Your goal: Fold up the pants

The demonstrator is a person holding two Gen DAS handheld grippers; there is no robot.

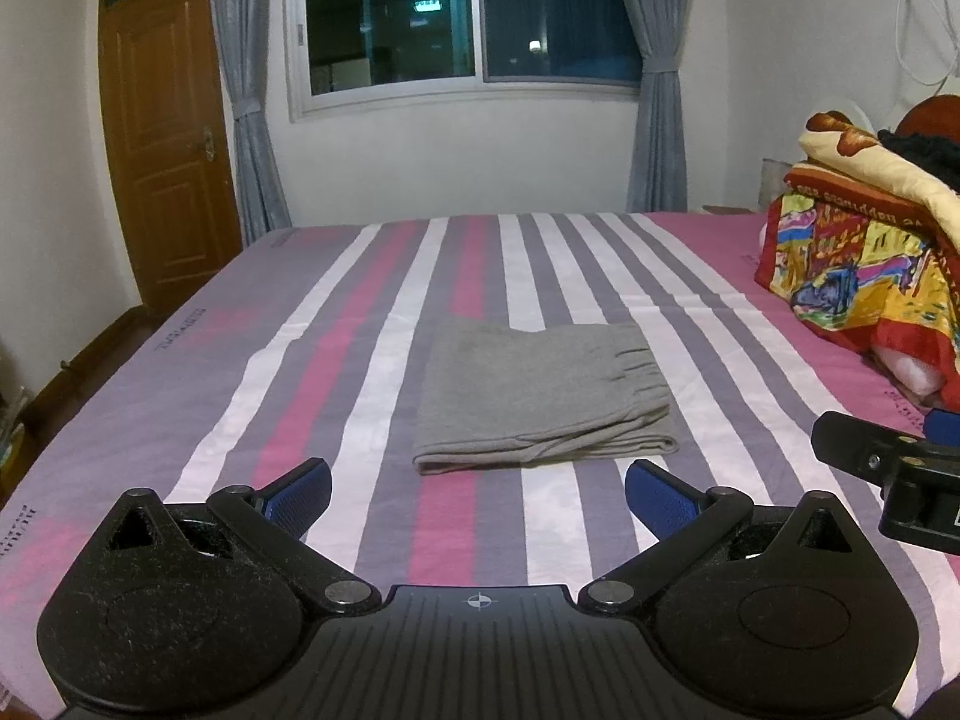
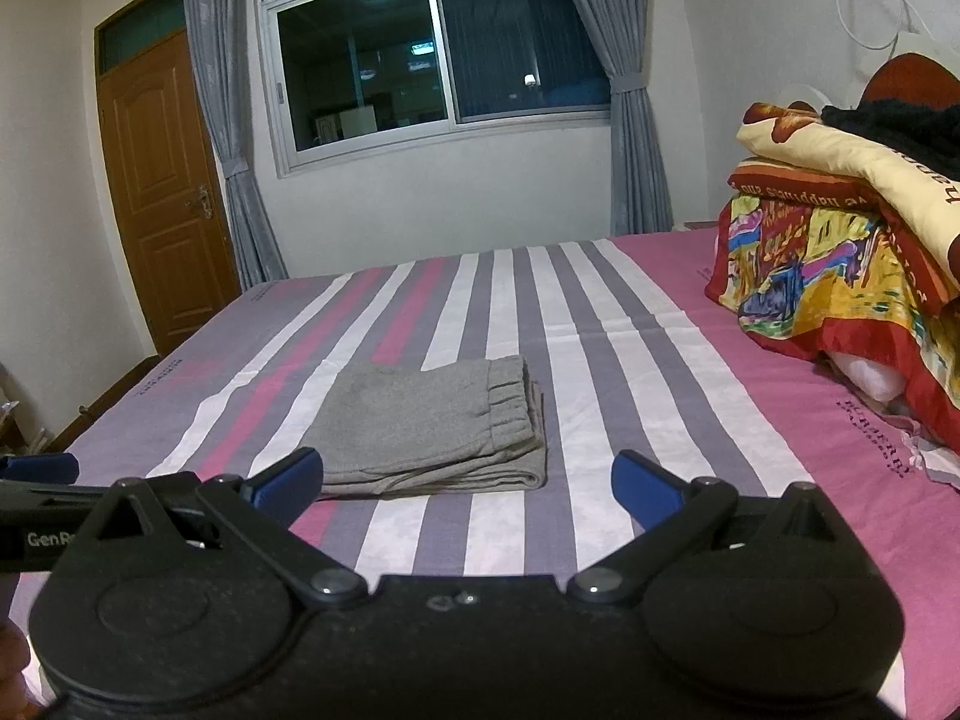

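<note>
Gray pants (image 1: 543, 396) folded, lying on striped bed (image 1: 336, 372), centre of frame.
Left claw (image 1: 478, 492) fingers spread apart, empty, low in frame just short of the pants. Right claw (image 2: 465, 480) also spread apart, empty, pants at centre-left. Colourful quilt pile (image 2: 840, 252) at right edge.

Black left gripper (image 1: 478, 493) and right gripper (image 2: 466, 480), blue-padded jaws, silver pivot screws.

The gray pants (image 1: 543, 399) are soft, matt knit cloth, low in the middle, on a smooth striped cotton bedsheet (image 1: 336, 372). The left gripper (image 1: 477, 495) is rough black plastic with ribbed blue pads (image 1: 300, 495). The door (image 1: 165, 138) at upper left is shiny wood
</note>
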